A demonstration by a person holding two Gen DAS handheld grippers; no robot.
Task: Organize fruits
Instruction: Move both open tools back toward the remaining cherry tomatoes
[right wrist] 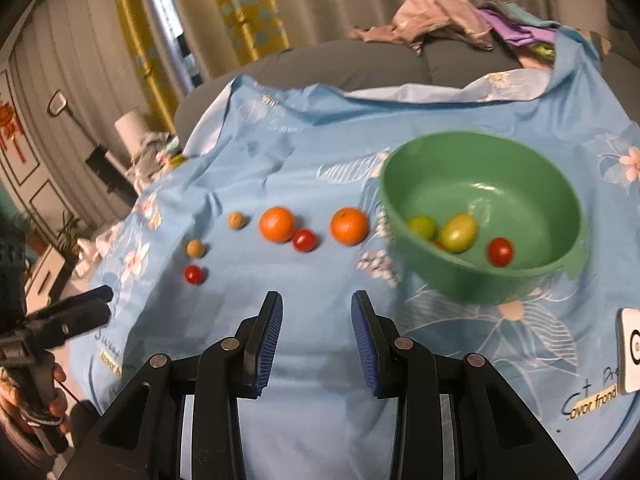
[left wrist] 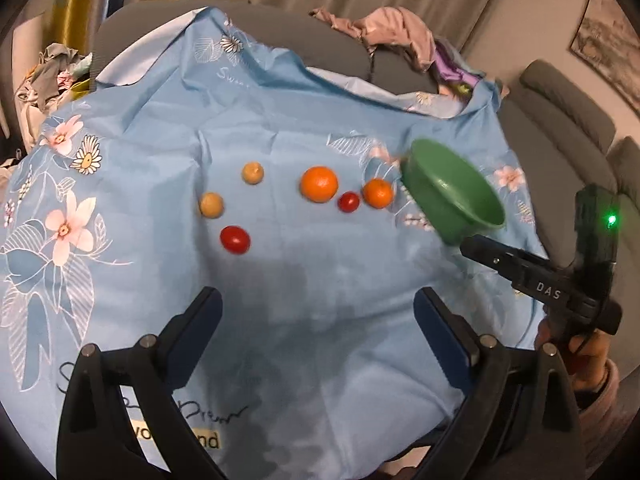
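I count six fruits loose on the blue cloth [right wrist: 320, 360]: two oranges [right wrist: 277, 224] [right wrist: 349, 226], two red cherry tomatoes [right wrist: 305, 240] [right wrist: 195, 274] and two small tan fruits [right wrist: 237, 220] [right wrist: 195, 248]. One green bowl [right wrist: 560, 264] holds two yellow-green tomatoes [right wrist: 459, 232] [right wrist: 421, 227] and one fully visible red one [right wrist: 500, 251].

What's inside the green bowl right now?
In the green bowl: two yellow-green tomatoes, one red tomato, and a red sliver mostly hidden behind them. The near wall hides the bowl's near floor.
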